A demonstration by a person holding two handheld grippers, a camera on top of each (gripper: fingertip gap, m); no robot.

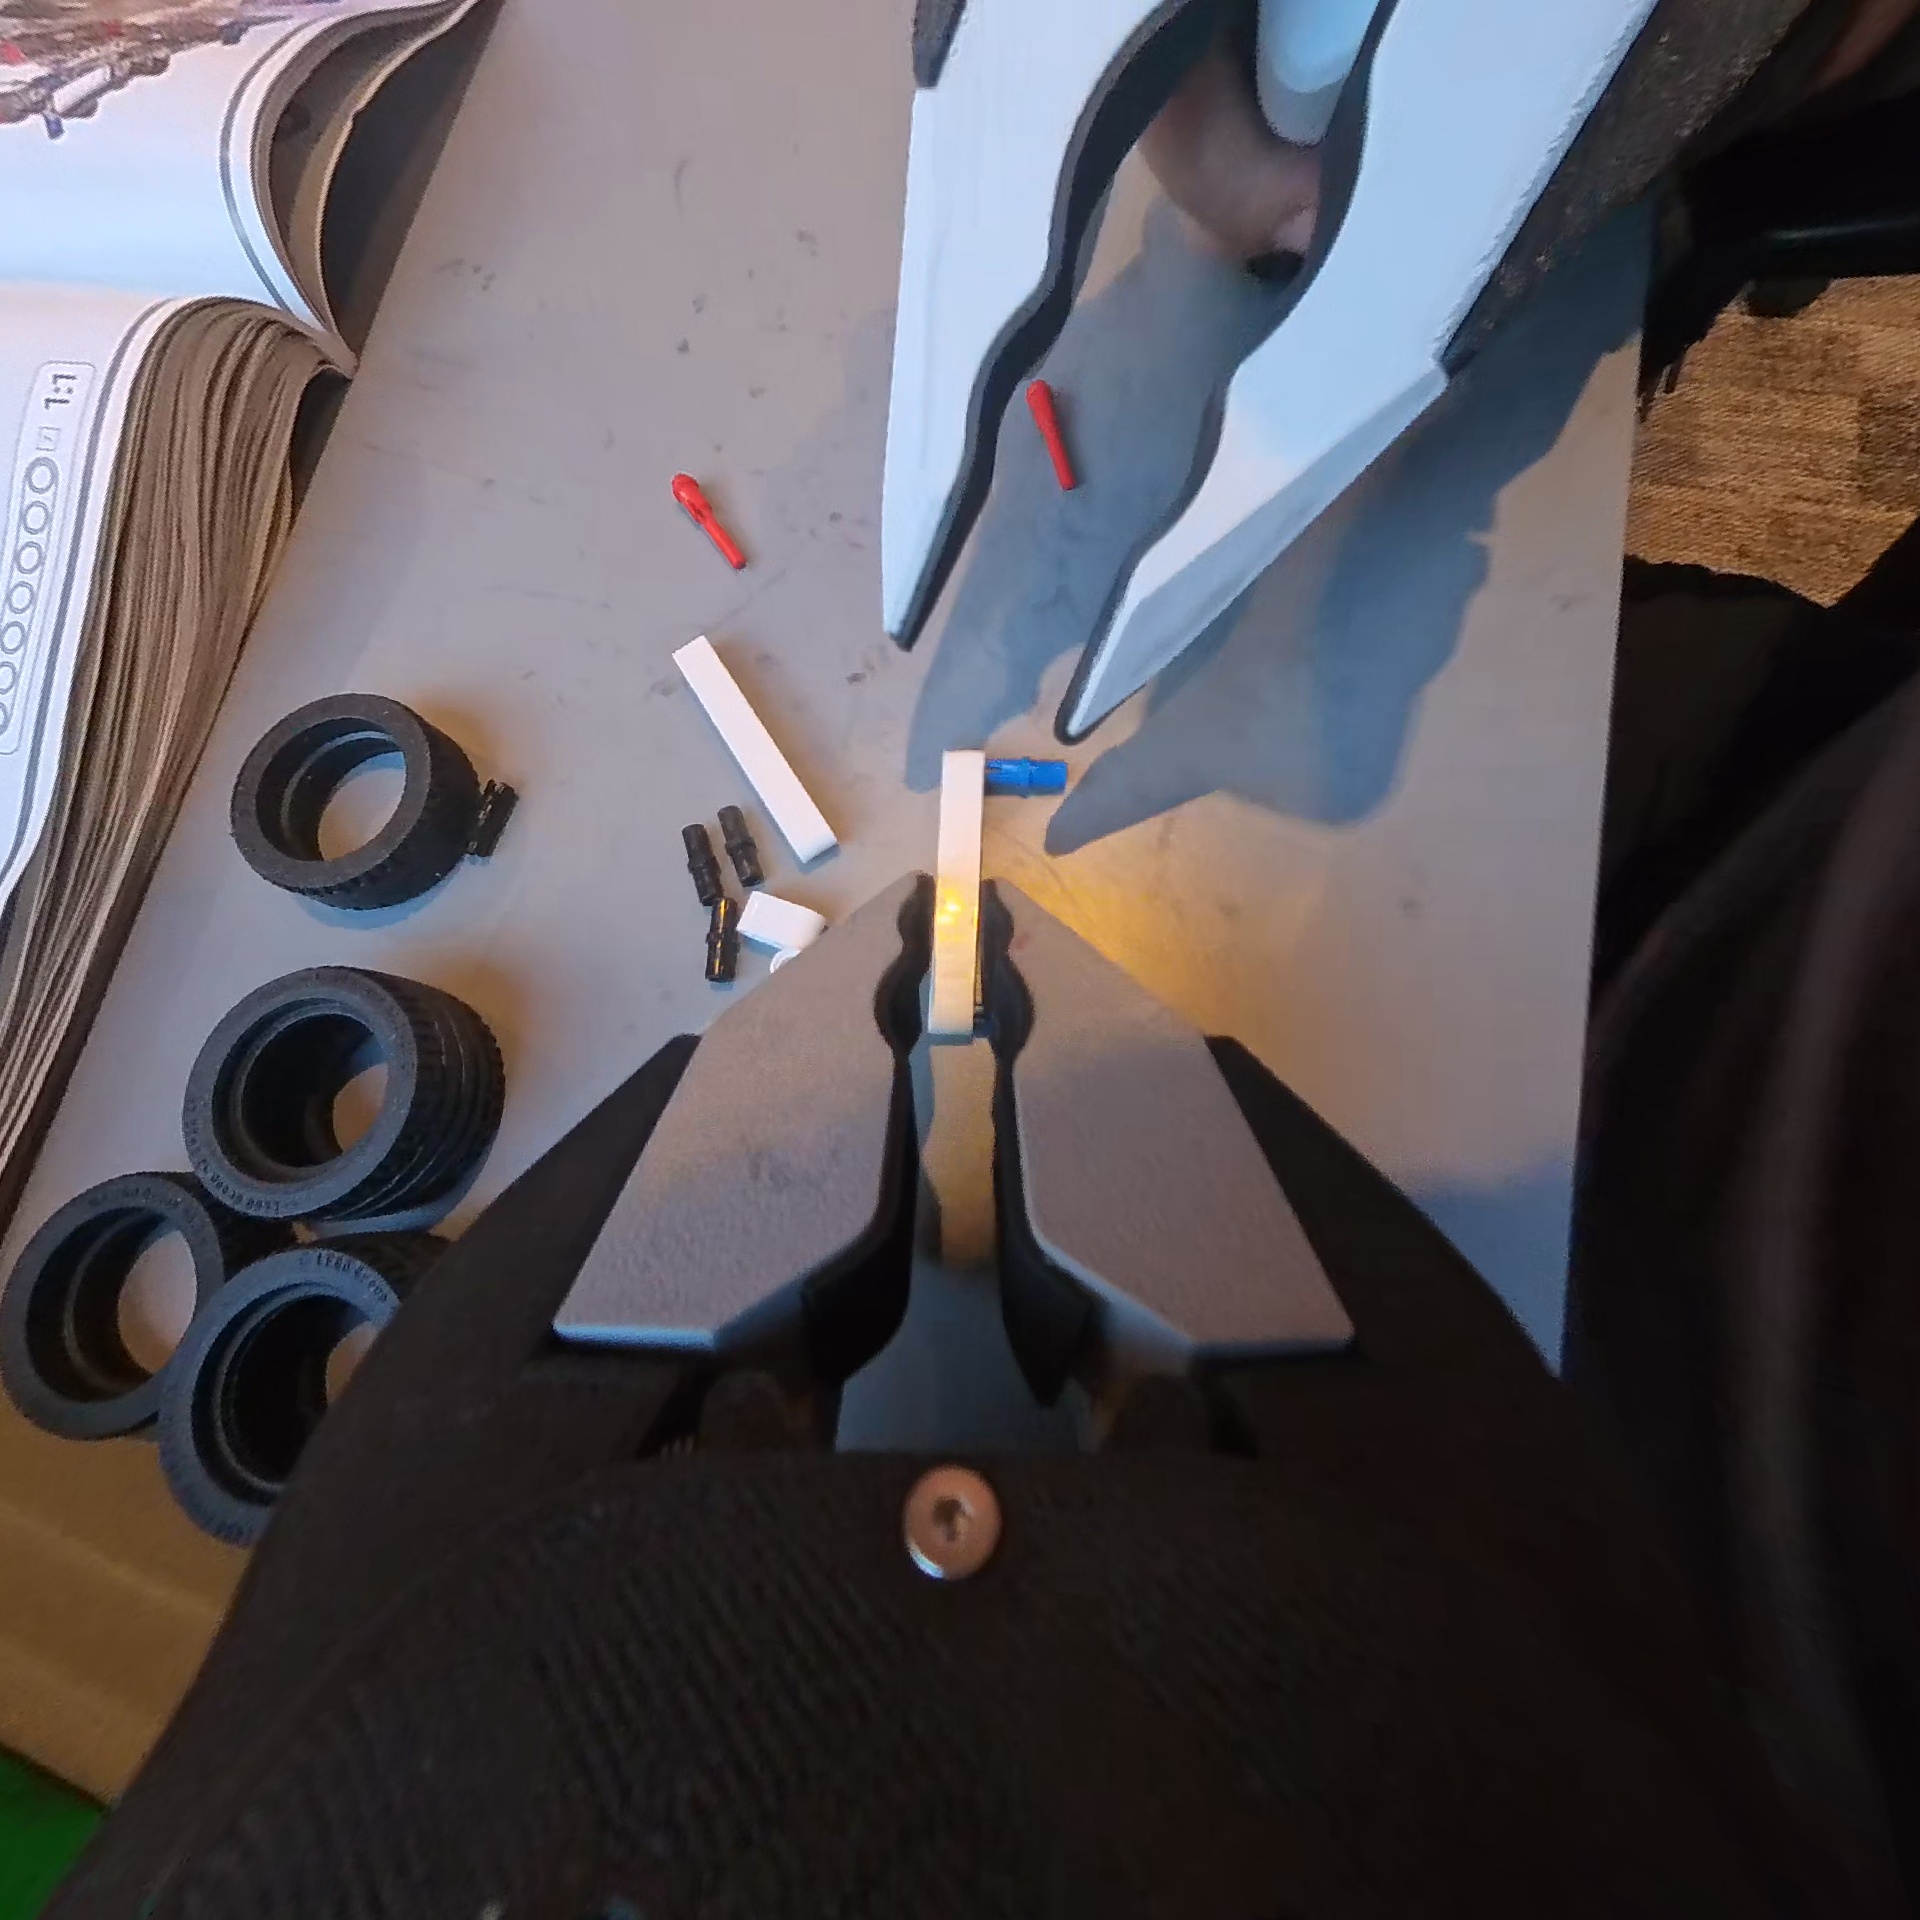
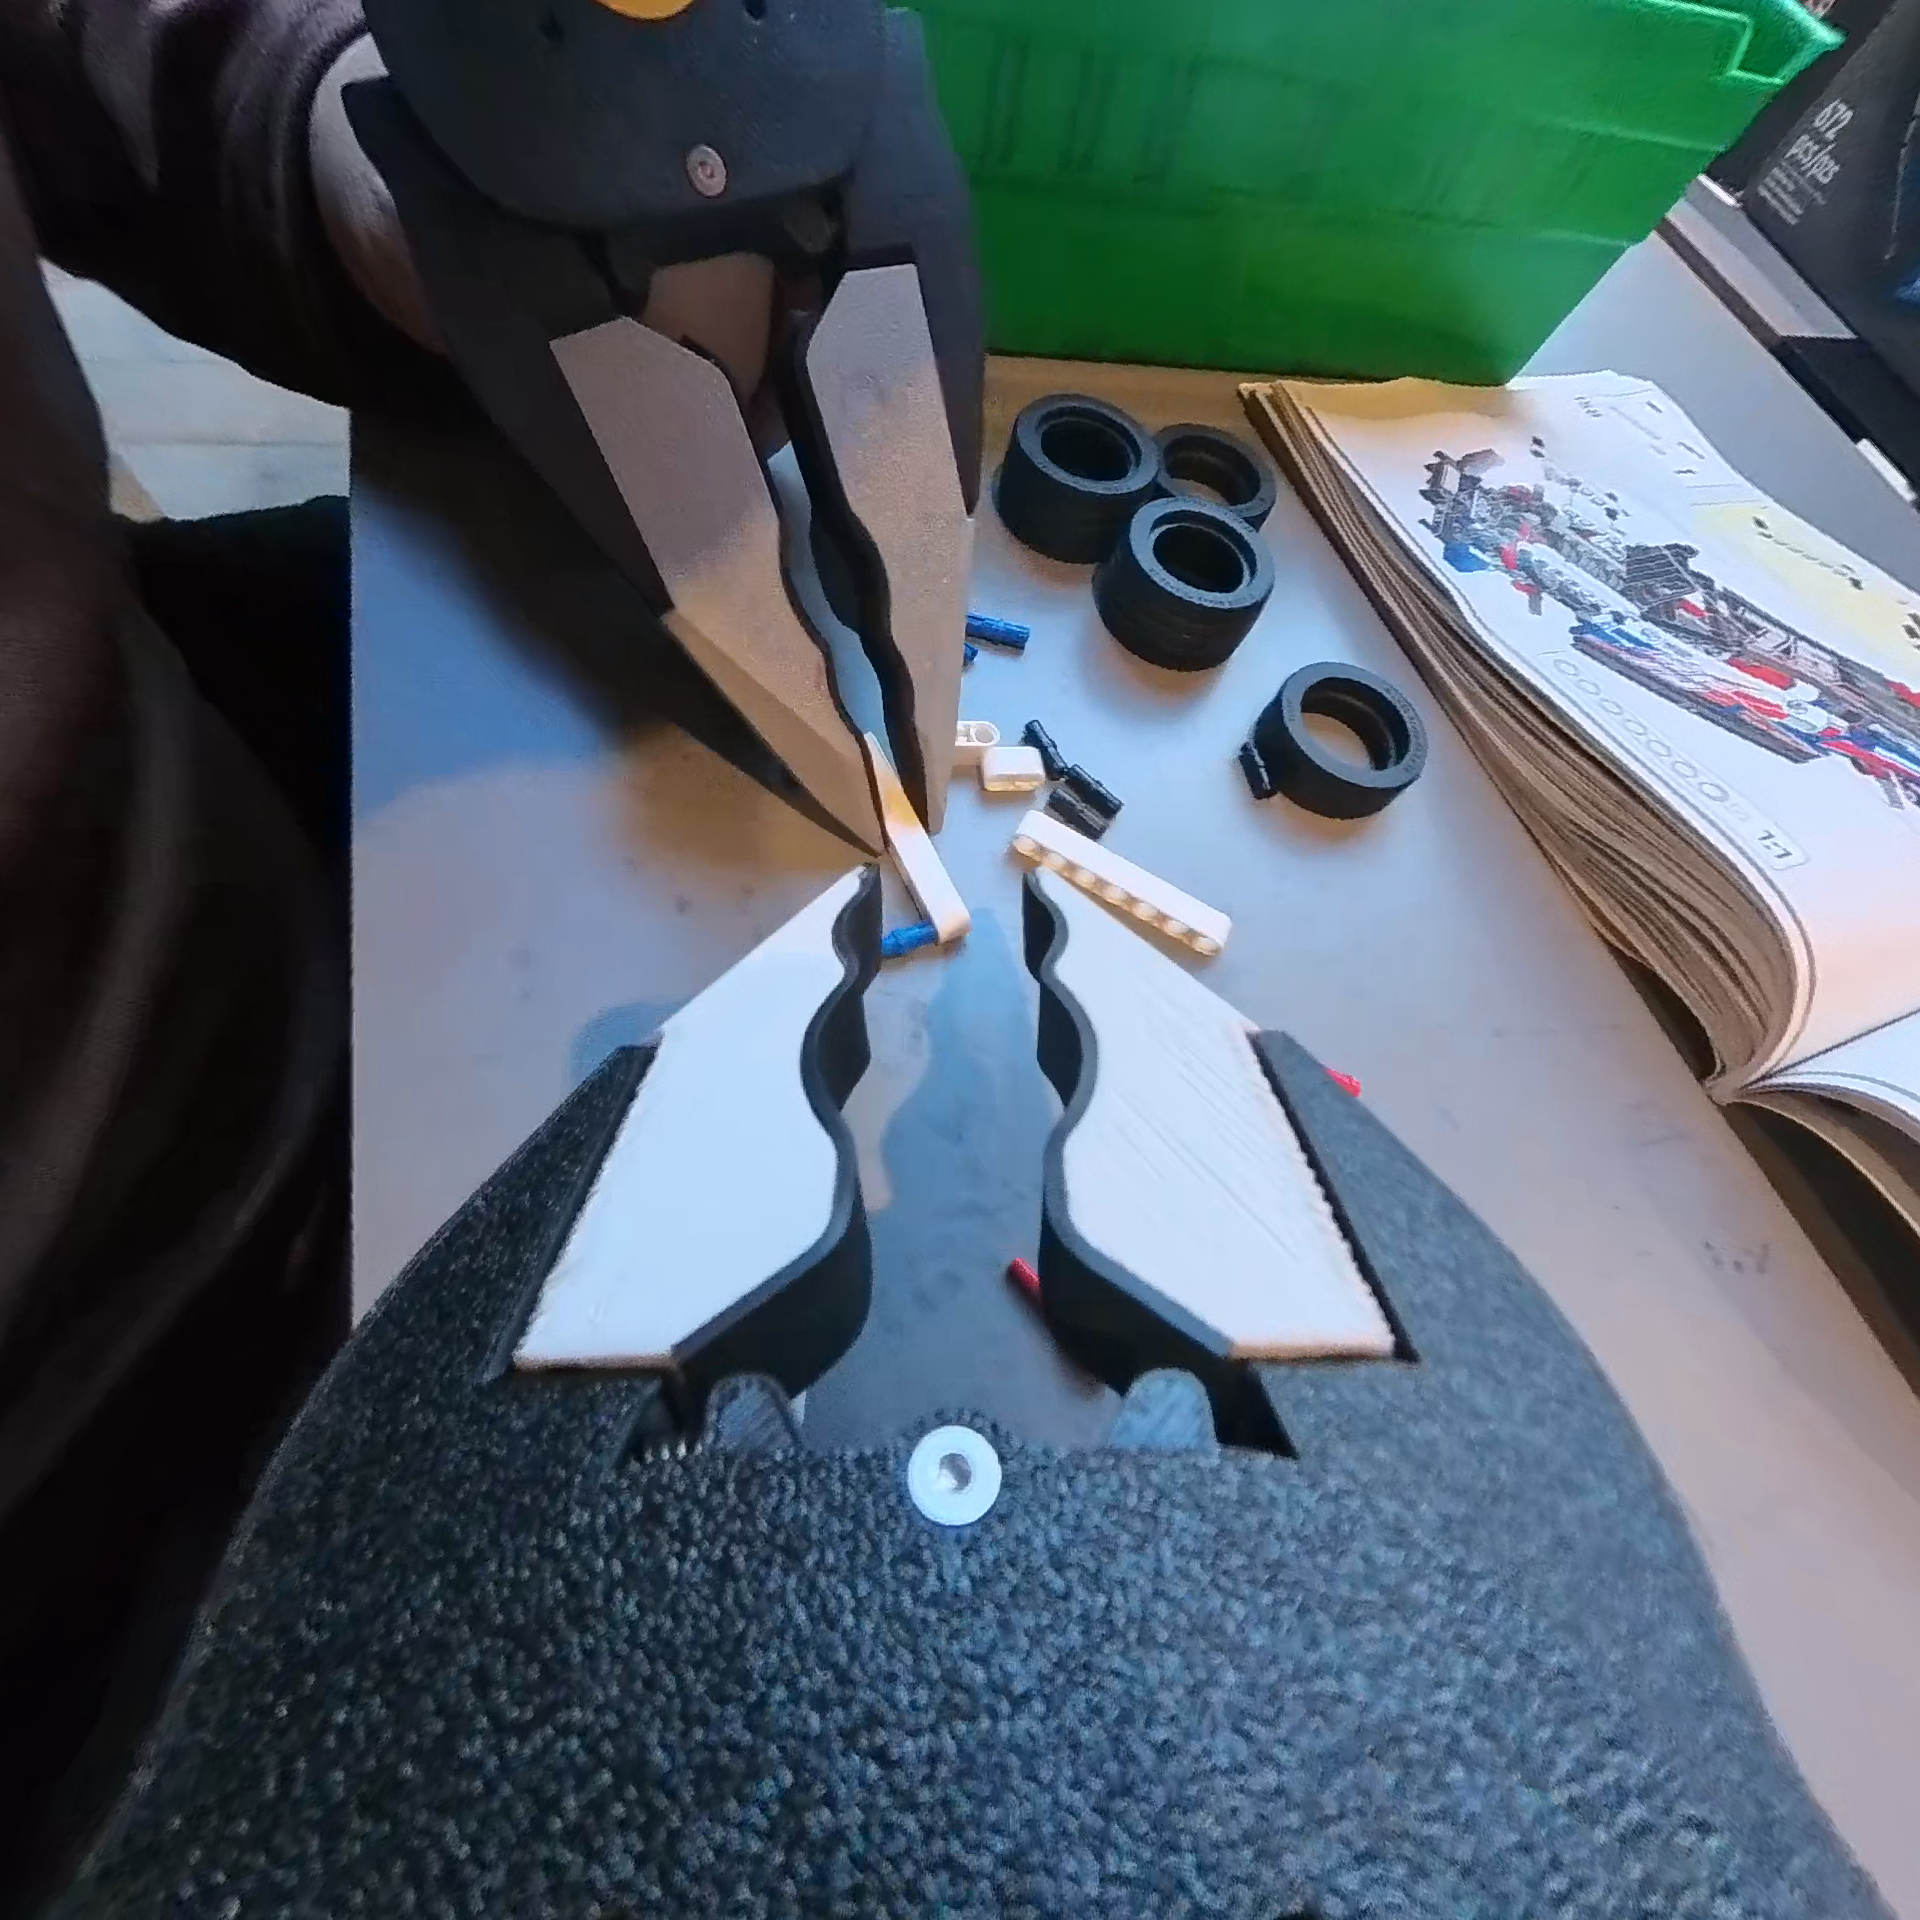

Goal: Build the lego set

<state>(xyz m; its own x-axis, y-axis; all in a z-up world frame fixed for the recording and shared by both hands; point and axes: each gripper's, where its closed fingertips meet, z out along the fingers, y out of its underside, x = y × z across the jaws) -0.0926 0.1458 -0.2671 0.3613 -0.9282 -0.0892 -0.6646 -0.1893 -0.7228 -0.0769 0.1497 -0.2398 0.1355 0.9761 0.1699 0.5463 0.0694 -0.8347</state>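
Left wrist view: white beam in left tool

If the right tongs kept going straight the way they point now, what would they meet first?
Probably the white beam with its blue pin, held by the left tongs, just ahead of the open right tongs; depth is unclear.

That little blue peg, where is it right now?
The blue peg sticks out sideways from the far end of the white beam gripped by the left gripper, just ahead of the open right gripper.
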